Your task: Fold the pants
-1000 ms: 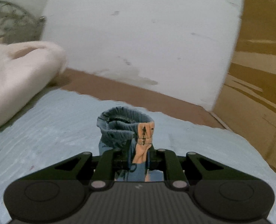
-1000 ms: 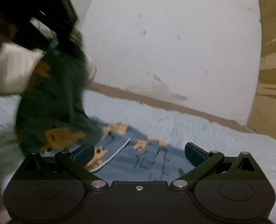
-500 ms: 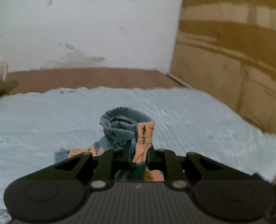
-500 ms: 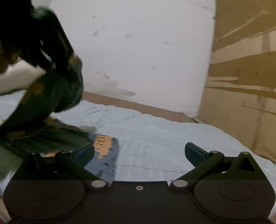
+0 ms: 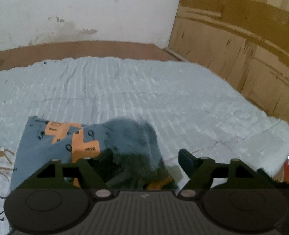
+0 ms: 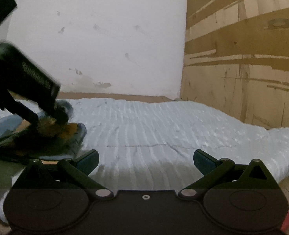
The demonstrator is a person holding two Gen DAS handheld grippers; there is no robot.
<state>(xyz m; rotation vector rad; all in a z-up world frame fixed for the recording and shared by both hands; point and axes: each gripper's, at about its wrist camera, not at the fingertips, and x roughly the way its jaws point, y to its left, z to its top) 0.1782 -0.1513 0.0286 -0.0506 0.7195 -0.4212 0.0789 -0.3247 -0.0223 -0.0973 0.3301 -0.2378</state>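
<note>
The left gripper has its jaws spread wide; the blue cotton pants with orange patches and small printed vehicles lie bunched between and just ahead of them on the pale blue ribbed bedspread. A blurred dark fold hides the left finger's tip, so contact there is unclear. The right gripper also stands wide open, holding nothing, the pants off to its left. No lettering is legible. Beyond rise a scuffed white wall and brown cardboard panels.
</note>
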